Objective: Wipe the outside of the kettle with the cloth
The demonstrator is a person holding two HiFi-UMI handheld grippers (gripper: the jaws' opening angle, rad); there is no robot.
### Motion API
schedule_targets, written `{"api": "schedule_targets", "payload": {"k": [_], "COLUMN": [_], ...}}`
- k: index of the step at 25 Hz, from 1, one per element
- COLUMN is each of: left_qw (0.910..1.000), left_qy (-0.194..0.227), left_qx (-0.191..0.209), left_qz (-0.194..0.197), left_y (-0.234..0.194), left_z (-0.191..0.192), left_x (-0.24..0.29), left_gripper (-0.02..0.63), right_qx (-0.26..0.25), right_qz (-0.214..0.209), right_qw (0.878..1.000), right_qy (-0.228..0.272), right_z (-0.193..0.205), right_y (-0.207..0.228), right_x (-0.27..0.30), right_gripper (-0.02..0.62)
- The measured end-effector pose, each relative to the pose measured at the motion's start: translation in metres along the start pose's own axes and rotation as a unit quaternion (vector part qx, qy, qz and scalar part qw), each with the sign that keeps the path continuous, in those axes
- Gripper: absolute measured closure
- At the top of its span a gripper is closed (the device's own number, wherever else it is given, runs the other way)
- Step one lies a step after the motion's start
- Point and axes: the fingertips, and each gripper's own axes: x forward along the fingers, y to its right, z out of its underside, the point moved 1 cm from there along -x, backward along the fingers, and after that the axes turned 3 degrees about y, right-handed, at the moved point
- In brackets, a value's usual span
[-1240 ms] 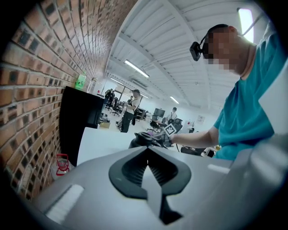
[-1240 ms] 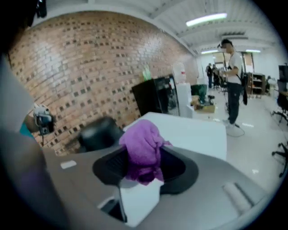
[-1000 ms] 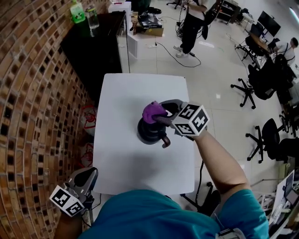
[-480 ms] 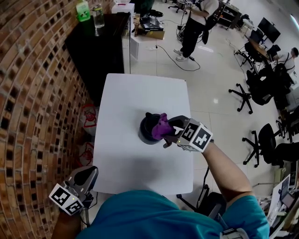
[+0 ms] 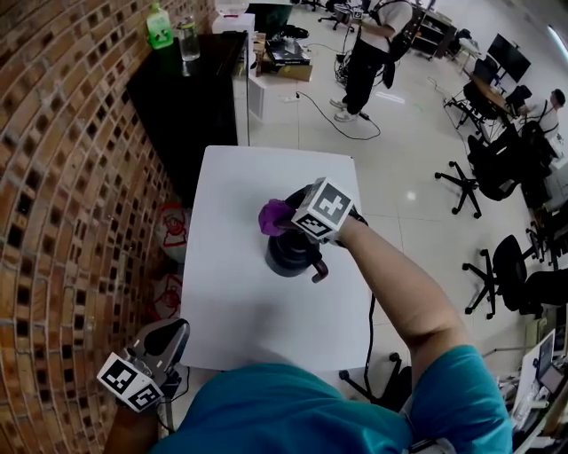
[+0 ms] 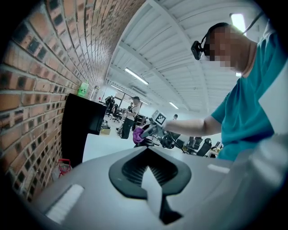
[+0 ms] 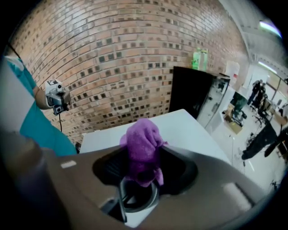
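White table (image 5: 231,301) beside brick wall (image 5: 62,177), office floor beyond. Mid-wipe, judging by pose: right gripper (image 5: 291,218) clamped on purple cloth (image 5: 273,215), held at far top edge of black kettle (image 5: 286,253) mid-table. Next, probably: drag cloth round body, light pressure to avoid tipping; handle (image 5: 315,266) on near-right side in the way. Left gripper (image 5: 160,341) closed on nothing, off near-left corner. Black cabinet (image 5: 182,97), green bottle (image 5: 158,25) well apart.
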Motion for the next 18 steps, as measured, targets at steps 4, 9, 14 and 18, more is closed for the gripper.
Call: {"api": "schedule_targets", "payload": {"k": [4,9,14,18], "left_qw": [1.0000,0.9999,0.9995,0.9989], "left_qy": [0.006,0.015,0.020,0.019], "left_qx": [-0.003,-0.003,-0.003,0.003], "left_qz": [-0.007,-0.001,0.023,0.043], "left_y": [-0.004,-0.008,-0.011,-0.013], "left_z": [-0.002,-0.005,-0.010,-0.017], "left_x": [-0.006,-0.007,0.001,0.000], "left_gripper": [0.606,0.606,0.606,0.606], "right_qx": [-0.007,-0.087,-0.194,-0.192], "right_qz": [-0.005,0.024,0.112,0.154], "right_qw": [1.000,0.996,0.974,0.968], "right_qy": [-0.006,0.000,-0.039,-0.043], "right_z": [0.000,0.016,0.046,0.064], "right_y": [-0.007,-0.068,-0.091,-0.099], "right_x": [-0.008,-0.042,-0.031,-0.033], "right_gripper": [0.415,0.416,0.415,0.414]}}
